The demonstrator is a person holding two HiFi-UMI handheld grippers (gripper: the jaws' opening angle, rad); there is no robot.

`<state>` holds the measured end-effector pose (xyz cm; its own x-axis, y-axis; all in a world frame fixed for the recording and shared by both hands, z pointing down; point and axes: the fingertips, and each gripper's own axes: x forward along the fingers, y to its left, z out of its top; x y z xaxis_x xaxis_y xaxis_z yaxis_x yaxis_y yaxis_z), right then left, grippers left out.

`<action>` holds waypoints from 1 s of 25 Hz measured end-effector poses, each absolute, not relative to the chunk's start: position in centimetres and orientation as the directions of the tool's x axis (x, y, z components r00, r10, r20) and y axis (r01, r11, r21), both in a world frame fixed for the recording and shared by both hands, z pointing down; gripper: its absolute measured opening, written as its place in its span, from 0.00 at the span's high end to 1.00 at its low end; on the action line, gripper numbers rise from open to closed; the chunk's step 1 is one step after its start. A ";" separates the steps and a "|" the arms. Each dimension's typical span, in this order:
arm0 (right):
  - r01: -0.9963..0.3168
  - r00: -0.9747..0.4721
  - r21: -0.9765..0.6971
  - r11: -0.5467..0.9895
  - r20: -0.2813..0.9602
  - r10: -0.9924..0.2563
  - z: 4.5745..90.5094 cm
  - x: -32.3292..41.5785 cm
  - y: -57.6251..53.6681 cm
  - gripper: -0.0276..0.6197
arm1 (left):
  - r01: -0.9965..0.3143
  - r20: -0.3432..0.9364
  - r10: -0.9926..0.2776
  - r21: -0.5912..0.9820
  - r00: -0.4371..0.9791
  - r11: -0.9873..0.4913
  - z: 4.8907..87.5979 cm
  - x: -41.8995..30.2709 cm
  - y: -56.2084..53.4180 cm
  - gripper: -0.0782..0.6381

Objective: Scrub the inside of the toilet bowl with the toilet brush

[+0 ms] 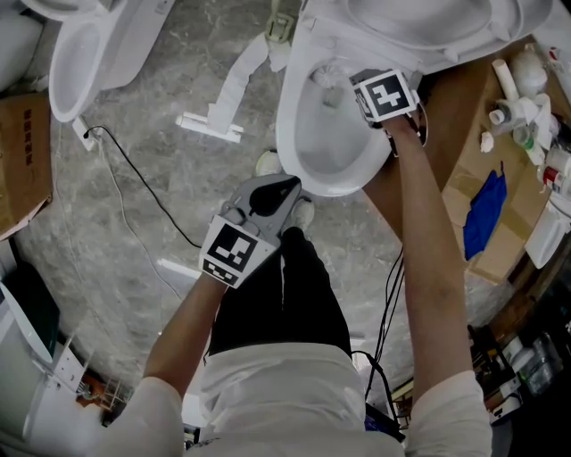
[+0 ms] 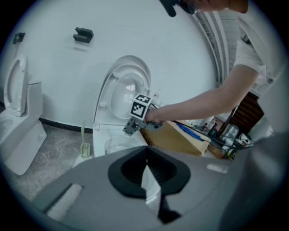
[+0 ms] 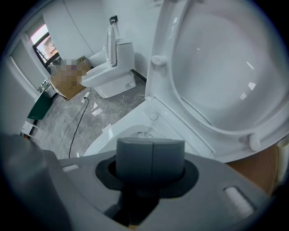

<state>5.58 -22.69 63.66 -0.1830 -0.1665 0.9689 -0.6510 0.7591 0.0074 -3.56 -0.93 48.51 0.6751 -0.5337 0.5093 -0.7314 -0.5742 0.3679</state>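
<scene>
The white toilet bowl stands open, its lid raised against the wall. My right gripper hangs over the bowl's right side, jaws shut with nothing between them; the bowl lies just below its pads. My left gripper hovers in front of the bowl's front rim, jaws closed and empty, pointing at the bowl and the right gripper. The toilet brush stands in its holder on the floor left of the toilet, also seen as the brush holder. Neither gripper touches it.
A second toilet stands at upper left beside a cardboard box. A black cable and white strips lie on the marble floor. Right of the bowl, a brown box carries bottles and a blue cloth.
</scene>
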 end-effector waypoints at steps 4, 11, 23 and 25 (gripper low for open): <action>-0.644 -0.204 0.005 0.765 0.963 -0.178 63.5 4.5 -21.7 0.73 | -0.732 0.507 -0.536 0.370 0.675 -0.572 48.6 -3.5 -0.6 0.90; -0.659 -0.222 0.007 0.752 0.954 -0.203 63.4 3.3 -19.9 0.73 | -0.735 0.508 -0.541 0.361 0.671 -0.574 48.5 -3.4 0.2 0.90; -0.680 -0.234 -0.001 0.733 0.948 -0.216 63.8 2.5 -16.1 0.73 | -0.728 0.508 -0.533 0.353 0.676 -0.587 48.3 -3.1 1.3 0.90; -0.679 -0.236 -0.006 0.734 0.948 -0.211 63.8 2.5 -15.4 0.73 | -0.729 0.509 -0.534 0.350 0.675 -0.588 48.2 -3.0 1.4 0.90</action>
